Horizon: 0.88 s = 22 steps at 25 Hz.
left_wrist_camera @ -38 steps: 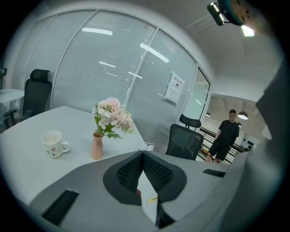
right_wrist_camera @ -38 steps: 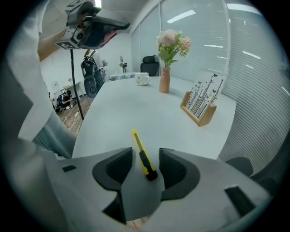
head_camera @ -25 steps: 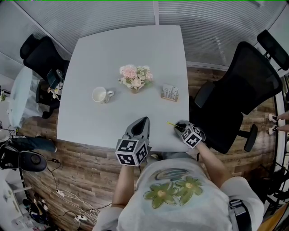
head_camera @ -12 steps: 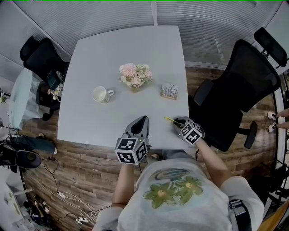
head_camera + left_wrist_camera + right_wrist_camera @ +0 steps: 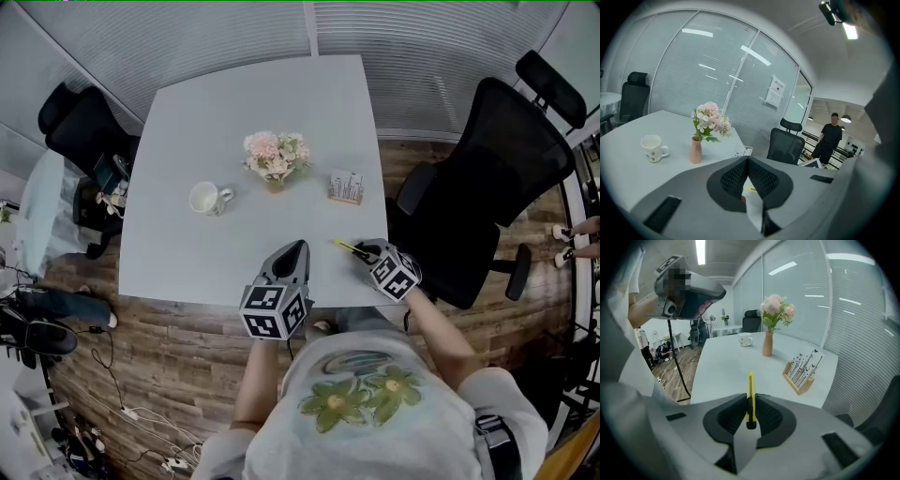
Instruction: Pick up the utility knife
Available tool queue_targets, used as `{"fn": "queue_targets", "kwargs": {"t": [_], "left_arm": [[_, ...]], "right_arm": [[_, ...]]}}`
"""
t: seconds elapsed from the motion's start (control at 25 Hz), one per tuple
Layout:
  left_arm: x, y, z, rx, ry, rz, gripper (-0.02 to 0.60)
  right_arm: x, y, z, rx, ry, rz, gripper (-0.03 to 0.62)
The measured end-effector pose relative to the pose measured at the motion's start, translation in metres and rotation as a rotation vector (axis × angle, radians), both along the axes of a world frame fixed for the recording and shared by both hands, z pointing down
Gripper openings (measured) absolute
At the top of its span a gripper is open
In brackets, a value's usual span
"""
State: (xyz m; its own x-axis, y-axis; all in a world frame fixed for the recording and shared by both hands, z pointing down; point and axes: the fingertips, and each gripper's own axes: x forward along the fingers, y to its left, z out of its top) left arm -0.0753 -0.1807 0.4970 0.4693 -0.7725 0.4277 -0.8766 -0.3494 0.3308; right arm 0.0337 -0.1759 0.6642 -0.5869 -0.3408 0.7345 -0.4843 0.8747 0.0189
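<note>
A white table (image 5: 234, 103) stands on a wood-plank floor (image 5: 178, 347), beside glass walls with lowered blinds. A black office chair (image 5: 487, 169) is just right of the right gripper (image 5: 362, 251). That gripper is over the table's near right corner. Its jaws pinch a yellow utility knife (image 5: 750, 394) near its black tail end, and the rest of the knife sticks out ahead of the tips, above the tabletop. Ahead of this gripper sits a wooden rack (image 5: 347, 187) holding thin upright pieces. Farther ahead and to its left are a vase of pink flowers (image 5: 274, 157) and a white mug (image 5: 206, 198). The left gripper (image 5: 298, 249), to the right one's left at the near edge, has its jaws pressed together on nothing. Only the left gripper view shows a person in dark clothes (image 5: 830, 136) standing beyond the chair. Only the right gripper view shows the pads gripping the knife close up.
</note>
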Motion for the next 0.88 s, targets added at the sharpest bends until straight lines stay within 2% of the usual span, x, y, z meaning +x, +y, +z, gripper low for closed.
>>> {"fn": "queue_targets", "kwargs": {"t": [0.36, 0.88], "left_arm": [[0.01, 0.008, -0.002, 0.009, 0.006, 0.038, -0.009], [0.019, 0.018, -0.008, 0.026, 0.014, 0.086, -0.009]], "right_arm": [[-0.008, 0.006, -0.039, 0.067, -0.033, 0.008, 0.057], [-0.022, 0.014, -0.106, 0.158, -0.151, 0.064, 0.057]]}}
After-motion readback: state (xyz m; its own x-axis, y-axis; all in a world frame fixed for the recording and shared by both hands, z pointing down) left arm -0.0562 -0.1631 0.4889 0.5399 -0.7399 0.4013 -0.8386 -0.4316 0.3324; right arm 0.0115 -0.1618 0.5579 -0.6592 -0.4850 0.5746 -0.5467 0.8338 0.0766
